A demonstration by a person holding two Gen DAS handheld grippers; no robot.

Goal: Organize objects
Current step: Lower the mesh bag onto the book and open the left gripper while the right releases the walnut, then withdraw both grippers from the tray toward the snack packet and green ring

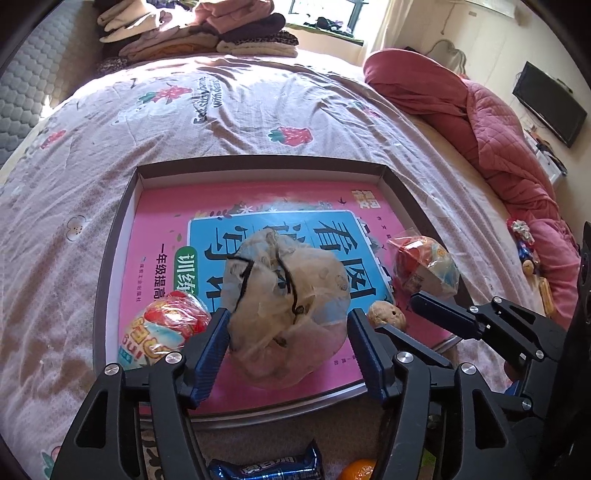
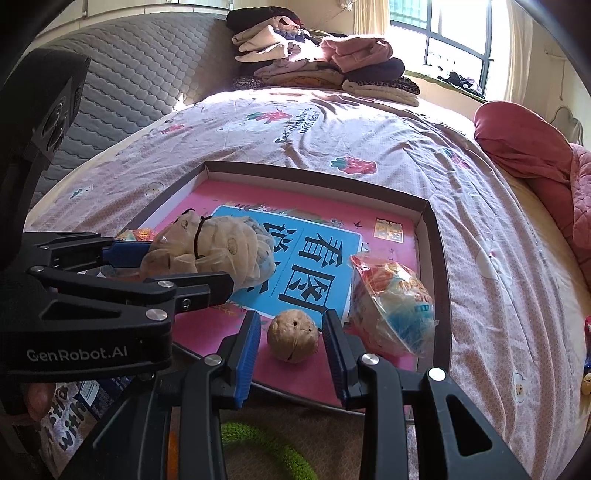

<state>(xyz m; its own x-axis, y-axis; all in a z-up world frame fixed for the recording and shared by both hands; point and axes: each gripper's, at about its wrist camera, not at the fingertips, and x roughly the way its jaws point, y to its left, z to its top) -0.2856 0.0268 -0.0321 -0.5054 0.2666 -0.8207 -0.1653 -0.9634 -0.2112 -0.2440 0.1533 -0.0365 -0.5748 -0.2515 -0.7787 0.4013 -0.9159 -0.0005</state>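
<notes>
Left wrist view
- Carrier: shallow dark-rimmed cardboard tray (image 1: pixel 122 221) on a bed with a pink floral sheet (image 1: pixel 74 147); a pink and blue children's workbook (image 1: pixel 155 229) lines its floor.
- Left gripper (image 1: pixel 288 350): blue-padded jaws clamped on a crumpled translucent plastic bag tied with black cord (image 1: pixel 284 291), which sits over the tray's middle, toward the near edge.
- Near-left corner of tray: round snack packet in red and yellow wrapper (image 1: pixel 162 332).
- Right edge of tray: second wrapped packet in clear red-printed film (image 1: pixel 424 266).
- Near-right part of tray: small tan walnut-like ball (image 1: pixel 386 314), just beside the bag.
- Right gripper (image 1: pixel 443 314): reaching in from the right, near the ball; state of its jaws cannot be told here.
- Outside the tray's near edge: blue snack wrapper (image 1: pixel 266 467) and an orange fruit (image 1: pixel 358 470).
- Far end of bed: folded clothes pile (image 1: pixel 192 33); crimson quilt (image 1: pixel 491 122) along the right edge.

Right wrist view
- Right gripper (image 2: pixel 291 349): jaws apart, one on each side of the ball (image 2: pixel 291 336), not touching it.
- Left gripper (image 2: pixel 177 269): closed on the bag (image 2: pixel 210 247) at the tray's left.
- Packet in clear film (image 2: pixel 391 306): against the tray's right wall (image 2: pixel 441 280).
- Green knitted ring (image 2: pixel 280 454): outside the near edge.
</notes>
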